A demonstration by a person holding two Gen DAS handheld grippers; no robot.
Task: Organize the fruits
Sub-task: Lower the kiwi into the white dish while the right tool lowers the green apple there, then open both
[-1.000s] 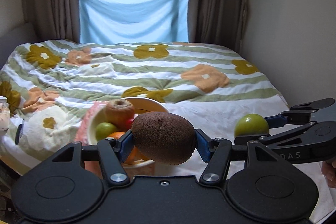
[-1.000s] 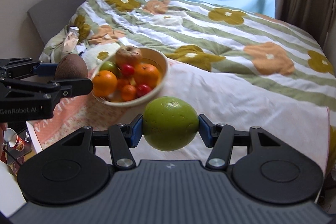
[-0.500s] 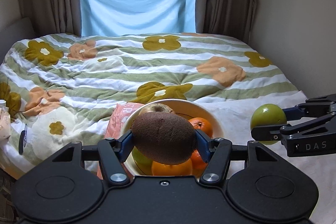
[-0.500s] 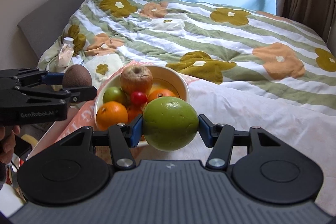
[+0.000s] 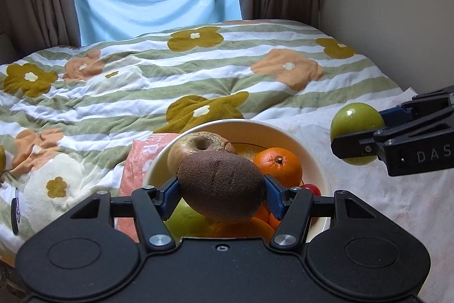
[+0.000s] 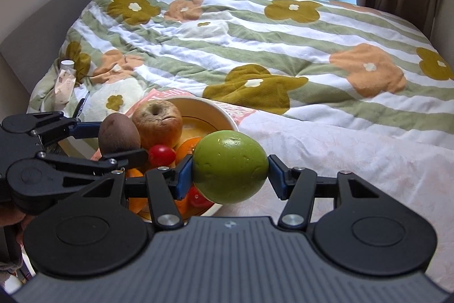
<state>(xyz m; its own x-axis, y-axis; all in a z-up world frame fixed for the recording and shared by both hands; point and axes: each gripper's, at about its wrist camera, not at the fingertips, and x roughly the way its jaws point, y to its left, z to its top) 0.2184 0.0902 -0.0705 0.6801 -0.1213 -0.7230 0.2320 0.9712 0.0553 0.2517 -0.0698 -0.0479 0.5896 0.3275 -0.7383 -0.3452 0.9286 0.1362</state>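
Note:
My left gripper (image 5: 222, 193) is shut on a brown kiwi (image 5: 221, 186) and holds it just above a cream bowl (image 5: 306, 141). The bowl holds a wrinkled apple (image 5: 198, 145), oranges (image 5: 279, 165), a green fruit (image 5: 187, 222) and small red fruits (image 5: 310, 188). My right gripper (image 6: 230, 175) is shut on a green fruit (image 6: 229, 166), held beside the bowl's right rim (image 6: 215, 108). The right gripper shows in the left wrist view (image 5: 359, 139) and the left gripper in the right wrist view (image 6: 119, 137).
The bowl rests on a pink printed sheet (image 5: 139, 158) and a white cloth (image 5: 383, 198) on a bed with a flowered quilt (image 5: 198, 70). A small bottle (image 6: 65, 75) lies at the quilt's left edge. A wall (image 5: 397, 4) runs along the right.
Both grippers have moved closer over the bowl. The kiwi now hangs over the bowl's near side, and the green fruit has come nearer the bowl's right rim.

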